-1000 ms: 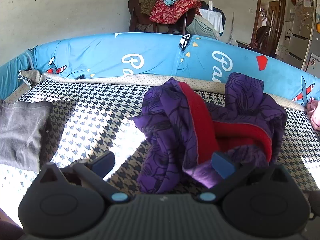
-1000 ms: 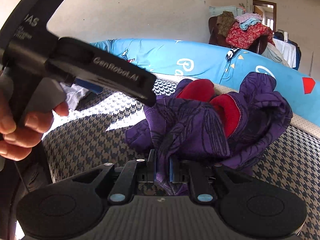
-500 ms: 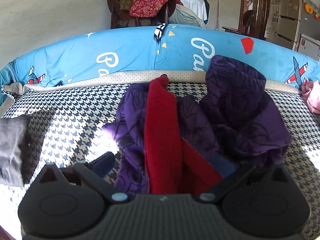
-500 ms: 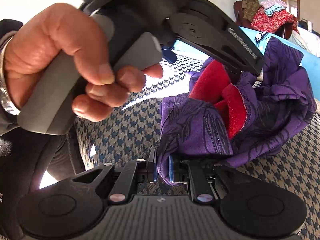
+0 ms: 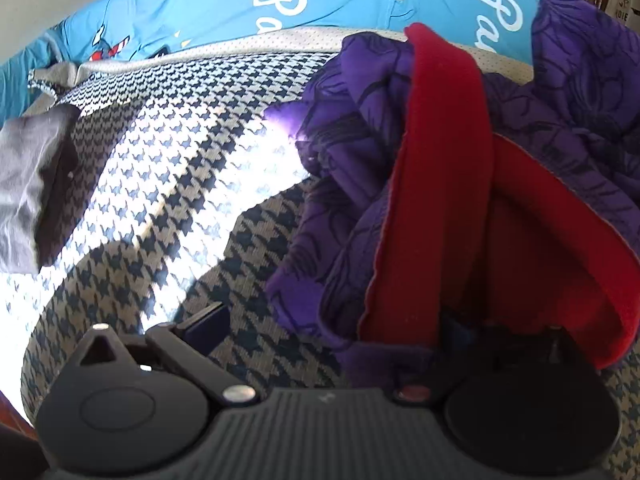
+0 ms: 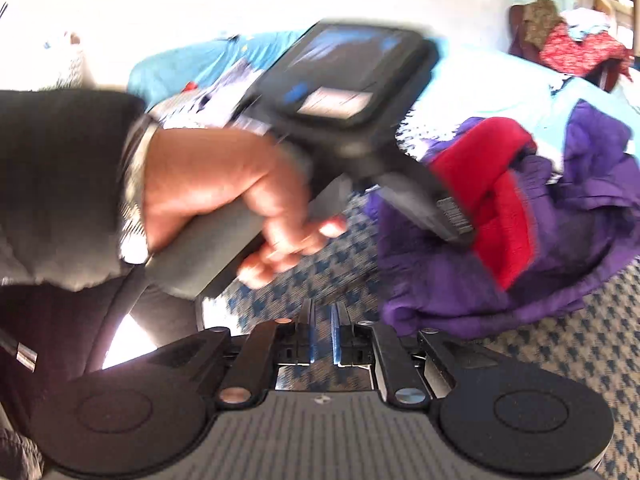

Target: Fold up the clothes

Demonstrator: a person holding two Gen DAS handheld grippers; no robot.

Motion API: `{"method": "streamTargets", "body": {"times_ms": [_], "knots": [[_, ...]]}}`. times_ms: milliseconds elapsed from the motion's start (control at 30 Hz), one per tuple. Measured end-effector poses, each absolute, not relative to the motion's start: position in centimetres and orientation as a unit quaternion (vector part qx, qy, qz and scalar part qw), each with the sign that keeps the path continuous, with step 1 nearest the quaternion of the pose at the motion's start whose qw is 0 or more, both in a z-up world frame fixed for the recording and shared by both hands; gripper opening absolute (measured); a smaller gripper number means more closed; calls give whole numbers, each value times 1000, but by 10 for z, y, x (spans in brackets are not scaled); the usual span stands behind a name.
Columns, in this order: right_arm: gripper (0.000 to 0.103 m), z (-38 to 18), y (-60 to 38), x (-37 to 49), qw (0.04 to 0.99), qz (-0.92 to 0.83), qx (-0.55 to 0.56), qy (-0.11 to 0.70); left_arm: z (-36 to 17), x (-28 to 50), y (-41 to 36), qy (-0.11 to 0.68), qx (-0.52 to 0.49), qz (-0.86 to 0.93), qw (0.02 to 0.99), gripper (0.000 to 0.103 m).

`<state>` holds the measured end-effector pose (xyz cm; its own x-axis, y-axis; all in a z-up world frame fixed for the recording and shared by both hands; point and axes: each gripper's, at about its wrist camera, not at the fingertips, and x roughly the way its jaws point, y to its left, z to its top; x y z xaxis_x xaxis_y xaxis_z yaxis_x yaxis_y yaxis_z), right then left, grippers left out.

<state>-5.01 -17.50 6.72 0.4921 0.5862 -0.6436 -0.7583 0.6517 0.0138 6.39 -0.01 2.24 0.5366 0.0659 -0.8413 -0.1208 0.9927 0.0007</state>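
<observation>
A crumpled purple patterned garment (image 5: 360, 132) with a red lining (image 5: 440, 184) lies on the houndstooth cover (image 5: 180, 184). My left gripper (image 5: 332, 328) stands open and low against its near edge. The left finger (image 5: 204, 324) is over bare cover, and the right finger is buried under red and purple cloth. In the right wrist view a hand (image 6: 224, 196) holds that left gripper with its fingers dipped into the garment (image 6: 460, 288). My right gripper (image 6: 324, 332) sits just left of the garment's corner. Its pads are almost together with only a thin slit, and no cloth shows between them.
A grey folded garment (image 5: 24, 184) lies at the far left of the cover. A blue printed bolster (image 5: 200, 12) runs along the back edge. Far behind, a chair carries a pile of clothes (image 6: 576, 44). A dark sleeve (image 6: 60, 184) fills the left of the right wrist view.
The left gripper sank and tilted down onto the garment, and cloth now covers its right finger. The purple edge that sat between the right gripper's pads is no longer there.
</observation>
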Motion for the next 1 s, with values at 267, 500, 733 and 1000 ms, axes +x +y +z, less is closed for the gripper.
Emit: {"method": "streamTargets", "body": {"times_ms": [267,500,733,1000], "knots": [[47,96,-214,2,917,288,-46,271,16,56,-2,473,-28,54,879,103],[51,97,-196,30,931,265,-12,252,15,51,-2,469,-25,47,882,103],[52,84,-177,48,943,236,-14,235,16,44,1,471,-24,32,881,103],[15,66,-165,58,941,222,-39,252,34,30,15,455,-60,36,888,103]]}}
